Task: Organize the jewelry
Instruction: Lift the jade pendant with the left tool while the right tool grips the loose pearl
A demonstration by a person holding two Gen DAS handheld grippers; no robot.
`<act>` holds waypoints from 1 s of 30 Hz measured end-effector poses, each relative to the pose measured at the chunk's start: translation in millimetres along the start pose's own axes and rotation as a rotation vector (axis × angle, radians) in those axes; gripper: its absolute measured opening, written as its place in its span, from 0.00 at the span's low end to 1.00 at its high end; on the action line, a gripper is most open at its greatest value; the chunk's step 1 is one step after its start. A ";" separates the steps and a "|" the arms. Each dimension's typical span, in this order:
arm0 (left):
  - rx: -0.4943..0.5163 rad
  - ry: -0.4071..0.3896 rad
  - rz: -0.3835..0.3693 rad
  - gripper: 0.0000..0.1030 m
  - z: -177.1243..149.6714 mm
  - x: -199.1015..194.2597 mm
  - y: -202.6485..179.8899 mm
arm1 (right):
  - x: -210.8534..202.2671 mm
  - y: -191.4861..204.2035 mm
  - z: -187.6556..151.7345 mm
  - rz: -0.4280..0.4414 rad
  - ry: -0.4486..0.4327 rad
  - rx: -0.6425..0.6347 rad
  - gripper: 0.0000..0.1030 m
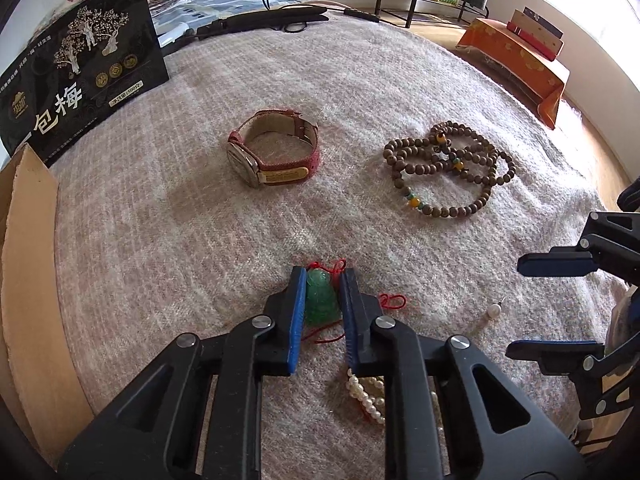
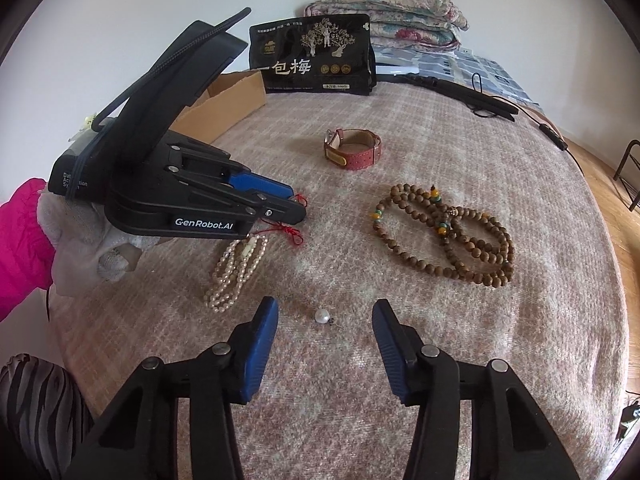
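My left gripper (image 1: pixel 322 280) is shut on a green jade pendant (image 1: pixel 319 296) with a red cord (image 1: pixel 394 301), low on the pink blanket (image 1: pixel 160 240). It shows from the side in the right wrist view (image 2: pixel 296 204). A pearl bracelet (image 1: pixel 366 396) lies under it, also seen in the right wrist view (image 2: pixel 234 272). My right gripper (image 2: pixel 325 312) is open and empty, its fingers either side of a single pearl earring (image 2: pixel 322 316). A red-strap watch (image 1: pixel 274 152) and brown bead strands (image 1: pixel 450 168) lie further off.
A cardboard box (image 2: pixel 228 96) stands at the blanket's left edge, beside a black printed bag (image 2: pixel 312 56). A black cable and strip (image 2: pixel 472 96) lie at the back. Folded quilts (image 2: pixel 384 12) are stacked behind. An orange-covered bench (image 1: pixel 520 60) stands on the floor.
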State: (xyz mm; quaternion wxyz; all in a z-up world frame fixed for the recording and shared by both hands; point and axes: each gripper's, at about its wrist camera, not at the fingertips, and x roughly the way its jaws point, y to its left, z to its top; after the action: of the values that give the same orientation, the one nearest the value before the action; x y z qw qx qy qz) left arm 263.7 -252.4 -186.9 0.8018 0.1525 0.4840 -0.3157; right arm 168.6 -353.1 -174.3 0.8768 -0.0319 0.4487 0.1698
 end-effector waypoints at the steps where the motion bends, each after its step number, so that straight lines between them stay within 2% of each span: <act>1: -0.003 -0.002 -0.002 0.14 0.0 -0.1 0.4 | 1.8 1.0 0.0 0.005 0.003 -0.004 0.43; 10: -0.009 -0.017 0.002 0.12 -1.4 -1.7 -0.1 | 14.8 6.0 0.1 0.020 0.025 -0.015 0.31; 20: -0.011 -0.020 0.003 0.12 -1.3 -2.2 1.0 | 18.8 1.5 -3.8 0.004 0.047 -0.004 0.24; 25: -0.014 -0.024 0.004 0.12 -0.6 -3.3 1.6 | 21.0 6.0 -2.6 -0.020 0.064 -0.029 0.08; 30: -0.018 -0.032 0.005 0.12 -1.7 -4.4 -0.2 | 21.4 3.1 -1.3 -0.025 0.065 -0.015 0.06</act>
State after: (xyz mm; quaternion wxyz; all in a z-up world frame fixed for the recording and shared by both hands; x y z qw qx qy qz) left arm 260.9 -250.0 -183.8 0.8114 0.1416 0.4736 -0.3119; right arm 178.2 -344.7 -191.9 0.8635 -0.0495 0.4753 0.1612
